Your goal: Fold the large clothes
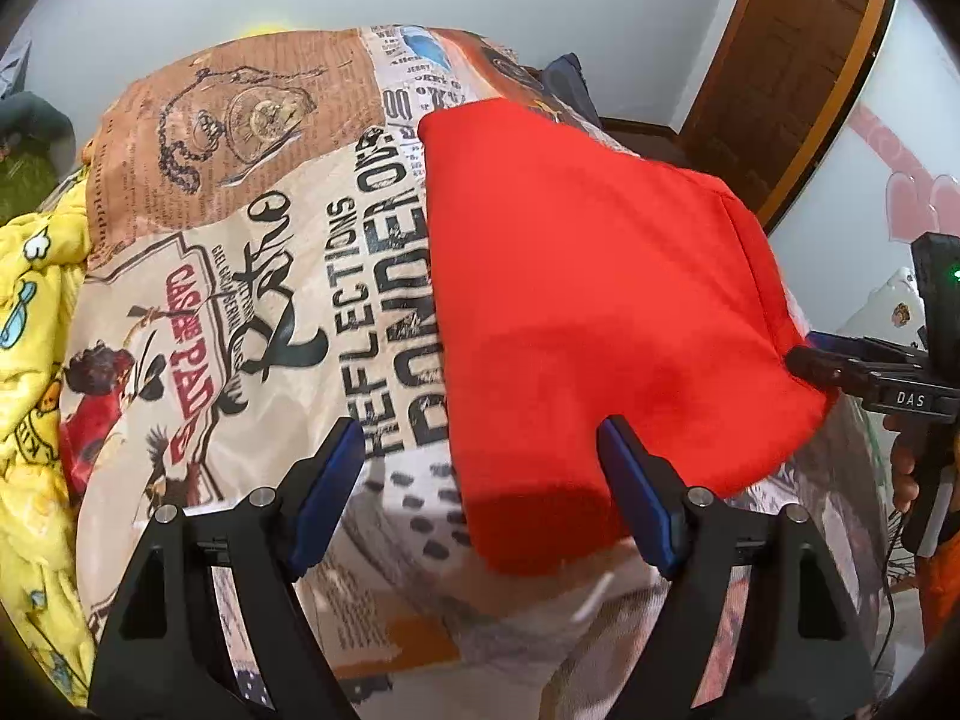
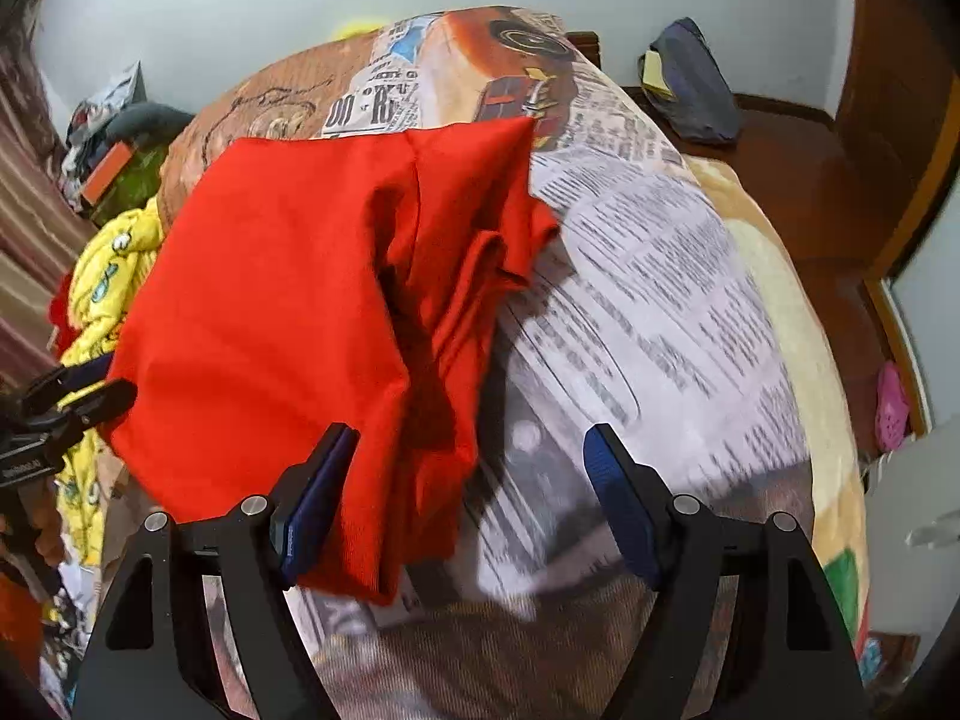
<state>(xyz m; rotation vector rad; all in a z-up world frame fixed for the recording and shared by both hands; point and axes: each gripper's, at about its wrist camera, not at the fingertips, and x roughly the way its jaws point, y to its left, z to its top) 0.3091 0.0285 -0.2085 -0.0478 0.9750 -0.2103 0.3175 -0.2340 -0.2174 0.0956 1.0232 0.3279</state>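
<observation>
**Desk:** On the bed, at centre frame, what is the red item?

**Photographer:** A red garment (image 1: 576, 300), partly folded and lying flat on the newspaper-print bedspread (image 1: 252, 252). From the left wrist view it fills the area from twelve to three o'clock. Spread that way, its edges stay within reach for another fold.

**Desk:** And the tongs?

**Photographer:** The left tongs (image 1: 480, 480) stand wide, hanging over the garment's near left corner, nothing pressed between the pads. The right tongs (image 2: 471, 480) are also wide, over the bunched right edge of the cloth; the left pad appears to touch the fabric, but there is no grip. In the left view the right tongs show at three o'clock, at the garment's right edge.

**Desk:** Why both at the near side?

**Photographer:** My reading: each is lined up on a near corner so the cloth can be lifted evenly and carried over. The right side is rumpled, so it may need smoothing.

**Desk:** Surroundings?

**Photographer:** A yellow cartoon-print blanket (image 1: 36, 312) heaped at nine o'clock, a dark bag (image 2: 690, 84) on the wooden floor (image 2: 798, 180) at one o'clock in the right view.
</observation>
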